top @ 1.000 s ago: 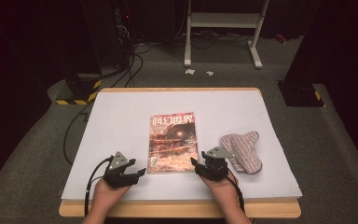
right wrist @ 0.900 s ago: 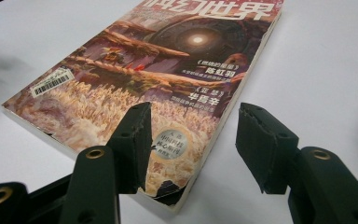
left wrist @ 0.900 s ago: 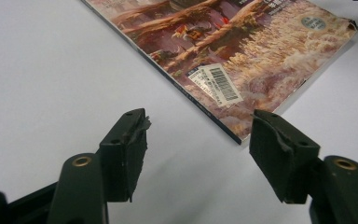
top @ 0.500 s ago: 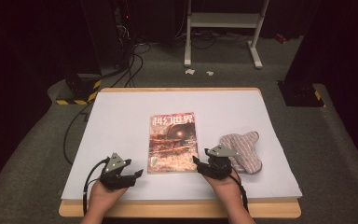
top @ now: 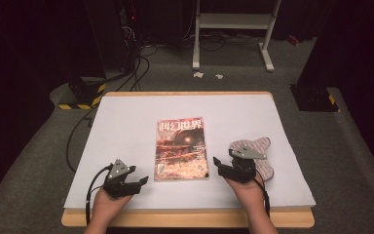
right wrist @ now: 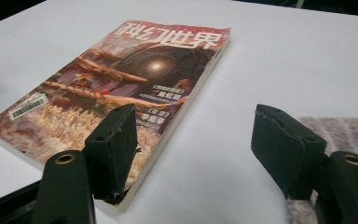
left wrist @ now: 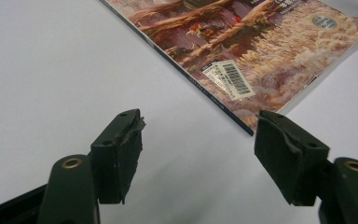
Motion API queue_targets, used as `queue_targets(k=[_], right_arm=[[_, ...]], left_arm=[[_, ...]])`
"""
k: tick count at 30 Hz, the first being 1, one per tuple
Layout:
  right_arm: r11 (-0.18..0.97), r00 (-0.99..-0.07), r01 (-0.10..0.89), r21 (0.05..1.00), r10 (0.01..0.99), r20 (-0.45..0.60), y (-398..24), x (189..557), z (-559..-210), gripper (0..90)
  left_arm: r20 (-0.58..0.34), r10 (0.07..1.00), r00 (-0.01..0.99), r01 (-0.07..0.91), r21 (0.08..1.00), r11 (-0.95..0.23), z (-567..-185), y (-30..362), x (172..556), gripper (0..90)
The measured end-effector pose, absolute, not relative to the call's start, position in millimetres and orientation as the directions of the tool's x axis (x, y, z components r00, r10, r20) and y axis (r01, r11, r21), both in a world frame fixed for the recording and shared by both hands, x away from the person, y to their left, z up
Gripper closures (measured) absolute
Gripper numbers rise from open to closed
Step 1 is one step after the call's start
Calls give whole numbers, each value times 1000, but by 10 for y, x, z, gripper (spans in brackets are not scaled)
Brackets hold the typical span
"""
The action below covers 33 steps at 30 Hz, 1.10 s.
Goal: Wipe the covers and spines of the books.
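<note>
A magazine (top: pixel 181 148) with a reddish cover and Chinese title lies flat at the middle of the white table (top: pixel 126 122). My left gripper (top: pixel 142 181) rests on the table just left of the magazine's near left corner (left wrist: pixel 242 121). Its jaws have just been opening and stand open with nothing between them (left wrist: pixel 200 119). My right gripper (top: pixel 217 163) hovers by the magazine's near right corner, its jaws also just opened wide and holding nothing (right wrist: pixel 196 112). The magazine (right wrist: pixel 135 74) lies ahead of it to the left. A pinkish patterned fabric mask (top: pixel 259 151) lies right beside the right gripper.
The table's wooden front edge (top: pixel 185 219) runs just below the person's forearms. Beyond the far edge stand a white metal stand (top: pixel 233 29), cables (top: pixel 141 63) and a yellow-black striped base (top: pixel 80 97) on dark floor.
The right gripper has drawn back to the right and slightly up from the magazine's corner, its jaws wider. The left gripper stayed put, with its jaws a little wider.
</note>
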State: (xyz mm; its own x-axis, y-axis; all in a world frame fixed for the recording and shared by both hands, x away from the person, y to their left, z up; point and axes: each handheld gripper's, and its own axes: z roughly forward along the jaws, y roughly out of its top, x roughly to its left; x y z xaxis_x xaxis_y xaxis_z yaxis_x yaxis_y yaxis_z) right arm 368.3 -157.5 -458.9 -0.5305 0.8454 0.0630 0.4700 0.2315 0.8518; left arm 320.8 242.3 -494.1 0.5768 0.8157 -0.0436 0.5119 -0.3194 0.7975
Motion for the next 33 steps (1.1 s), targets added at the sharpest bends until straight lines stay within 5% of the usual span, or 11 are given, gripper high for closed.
queue_targets(k=[33], right_arm=[[184, -490, 436, 881, 870, 61, -1822, 3600, -4499, 314]], left_arm=[[-48, 818, 573, 444, 857, -261, -4711, 2532, 3215, 309]])
